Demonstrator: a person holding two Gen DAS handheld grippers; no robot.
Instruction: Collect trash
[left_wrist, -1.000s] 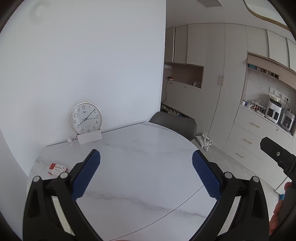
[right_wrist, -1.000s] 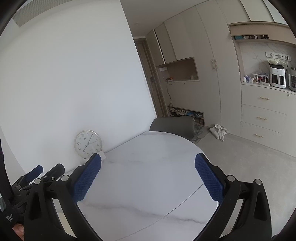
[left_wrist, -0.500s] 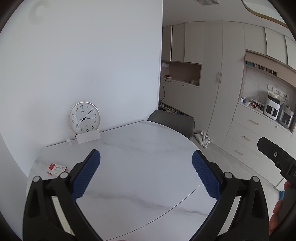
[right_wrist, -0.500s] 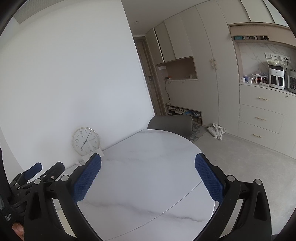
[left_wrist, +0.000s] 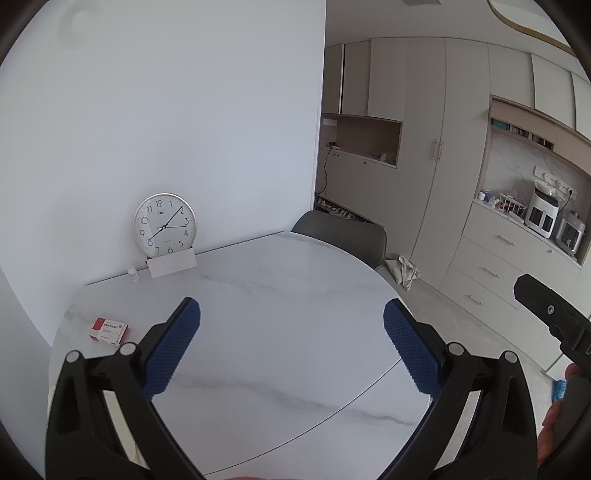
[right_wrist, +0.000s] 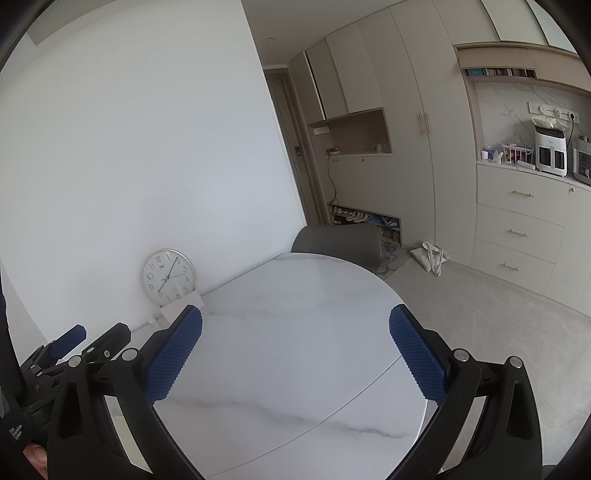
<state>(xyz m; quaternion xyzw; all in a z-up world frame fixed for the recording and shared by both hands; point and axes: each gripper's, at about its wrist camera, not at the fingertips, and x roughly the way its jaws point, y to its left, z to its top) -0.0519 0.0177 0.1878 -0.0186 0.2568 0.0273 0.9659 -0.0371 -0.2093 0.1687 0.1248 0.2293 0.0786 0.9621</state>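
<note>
A small red and white box lies on the white marble table near its left edge, left of my left gripper. That gripper is open and empty, held above the table's near side. My right gripper is also open and empty above the table. The box is hidden in the right wrist view. The left gripper shows at the lower left of the right wrist view. Part of the right gripper shows at the right edge of the left wrist view.
A round clock leans on the wall at the table's back, with a white card and a small white bottle beside it. A grey chair stands at the far side. A white bag lies on the floor by the cabinets.
Both views have tilted slightly upward and the scene has shifted a little lower and left. Both grippers stay open and empty.
</note>
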